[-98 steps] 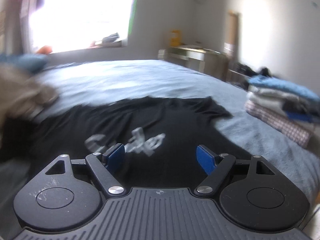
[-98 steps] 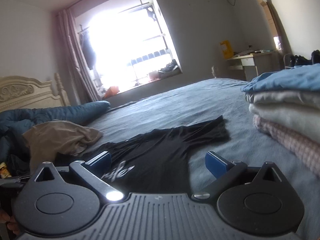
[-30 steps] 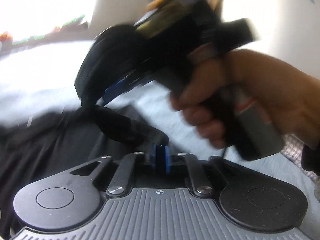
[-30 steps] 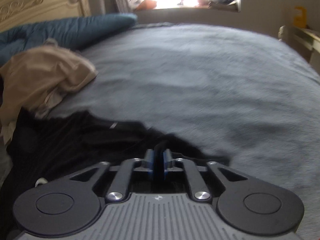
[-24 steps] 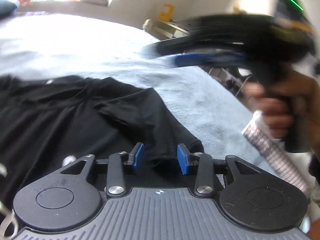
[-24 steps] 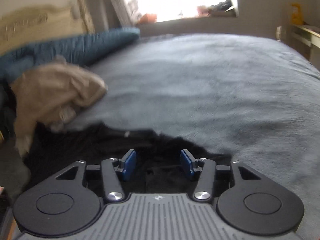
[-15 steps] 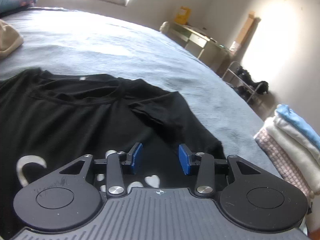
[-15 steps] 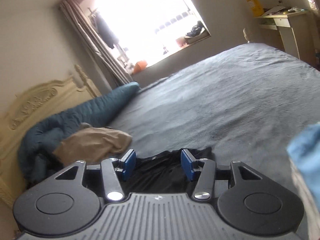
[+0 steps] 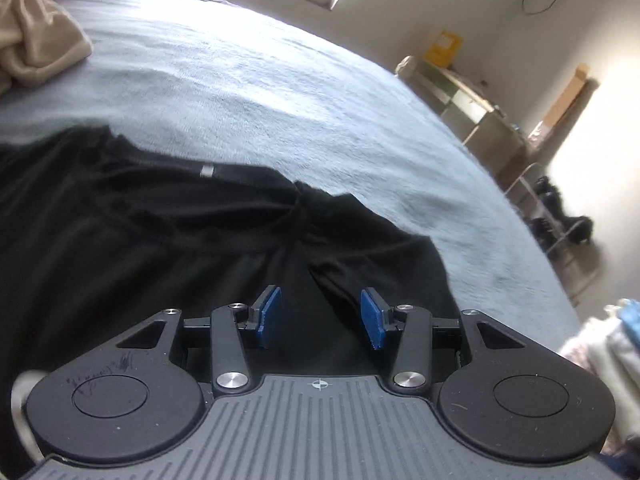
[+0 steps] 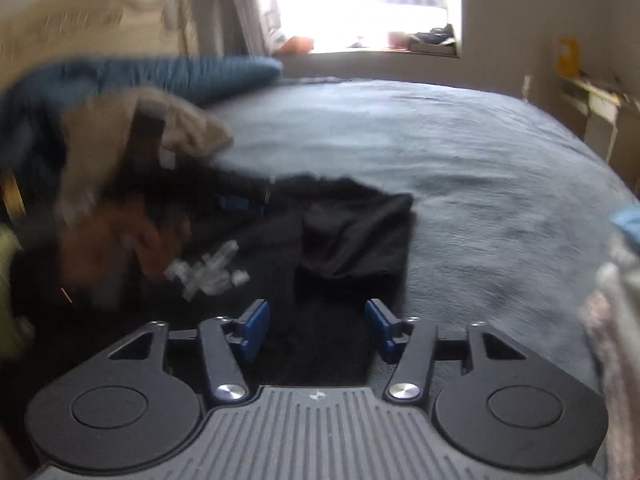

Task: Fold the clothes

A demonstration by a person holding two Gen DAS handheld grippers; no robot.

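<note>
A black T-shirt [image 9: 168, 240] lies flat on the grey-blue bed [image 9: 280, 92], collar toward the far side. Its right sleeve [image 10: 356, 232] is folded in over the body, and a white print [image 10: 208, 270] shows on the chest. My left gripper [image 9: 322, 316] hovers over the shirt by that sleeve; its jaws are opening and the pads press on nothing. In the blurred right wrist view my right gripper [image 10: 318, 328] stands open above the shirt's right edge, holding nothing. That view also shows the left gripper [image 10: 240, 202], blurred, in a person's hand [image 10: 120, 240].
A crumpled beige garment [image 9: 36, 48] lies at the far left of the bed, beside a teal duvet [image 10: 160, 76]. A stack of folded clothes [image 9: 608, 344] sits at the bed's right edge. A desk [image 9: 472, 100] and a shoe rack [image 9: 560, 224] stand by the right wall.
A second ago both grippers were shut on black shirt fabric; both have let go and stand open. The right one has drawn back to the shirt's right side; the left has shifted and rolled.
</note>
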